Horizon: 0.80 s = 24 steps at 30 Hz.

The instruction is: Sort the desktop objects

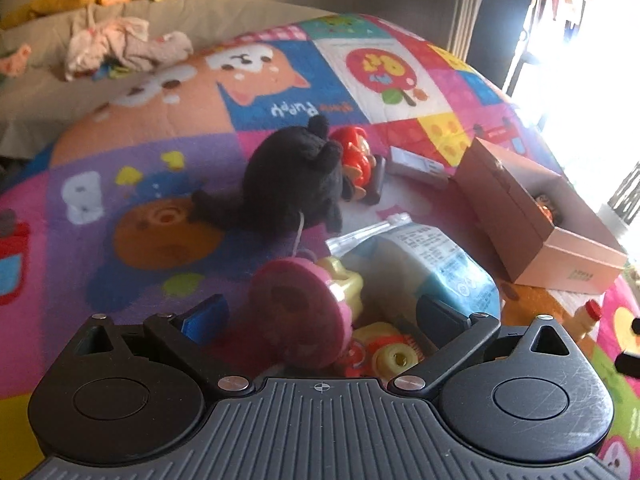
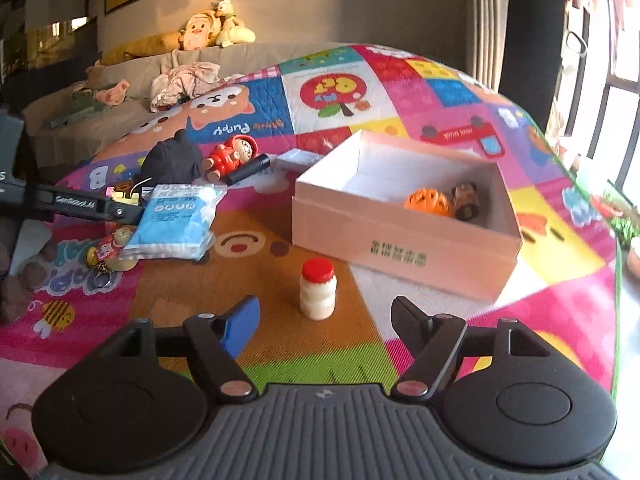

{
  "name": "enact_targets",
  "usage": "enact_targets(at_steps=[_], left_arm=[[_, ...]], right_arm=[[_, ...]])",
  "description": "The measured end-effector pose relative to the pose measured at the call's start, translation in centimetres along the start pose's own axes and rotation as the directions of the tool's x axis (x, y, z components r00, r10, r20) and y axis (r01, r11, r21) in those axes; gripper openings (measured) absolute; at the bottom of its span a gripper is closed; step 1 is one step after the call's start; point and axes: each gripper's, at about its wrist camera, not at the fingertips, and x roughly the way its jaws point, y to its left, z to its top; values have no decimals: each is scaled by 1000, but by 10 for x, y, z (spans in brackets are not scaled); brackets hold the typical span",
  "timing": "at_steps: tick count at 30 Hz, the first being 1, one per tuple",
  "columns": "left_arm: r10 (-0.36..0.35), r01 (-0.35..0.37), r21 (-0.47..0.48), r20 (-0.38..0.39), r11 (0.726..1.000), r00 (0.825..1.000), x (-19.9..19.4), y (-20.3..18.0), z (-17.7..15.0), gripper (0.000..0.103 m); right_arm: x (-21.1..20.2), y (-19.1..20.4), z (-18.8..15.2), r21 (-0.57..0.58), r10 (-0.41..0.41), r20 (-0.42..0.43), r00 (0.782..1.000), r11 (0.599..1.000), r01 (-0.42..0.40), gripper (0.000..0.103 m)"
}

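Observation:
My left gripper (image 1: 320, 312) is open around a pink round felt toy (image 1: 300, 312) with a yellow piece behind it, just above a keychain toy (image 1: 384, 352). A blue packet (image 1: 436, 268) lies right of it, a black plush (image 1: 292, 180) and a red figure (image 1: 354, 156) beyond. My right gripper (image 2: 324, 320) is open and empty, just short of a small white bottle with a red cap (image 2: 318, 290). The pink box (image 2: 400, 236) holds an orange ball (image 2: 426, 202) and a brown toy (image 2: 466, 200). The left gripper's finger (image 2: 80, 204) shows over the packet (image 2: 172, 220).
A colourful quilted mat (image 2: 248, 280) covers the surface. A black cylinder (image 2: 248, 168) and a small grey box (image 2: 296, 158) lie behind the pink box. A sofa with plush toys (image 2: 212, 28) stands at the back. The mat's edge drops off at the right.

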Motion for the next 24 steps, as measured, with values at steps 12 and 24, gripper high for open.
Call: enact_targets(at_steps=[12, 24], left_arm=[[27, -46, 169, 115, 985, 993, -46, -28, -3, 67], [-59, 30, 596, 29, 802, 998, -78, -110, -59, 67]], right_arm=[[18, 12, 7, -16, 8, 0, 1000, 1000, -8, 73], [6, 8, -7, 15, 7, -11, 1000, 1000, -7, 74]])
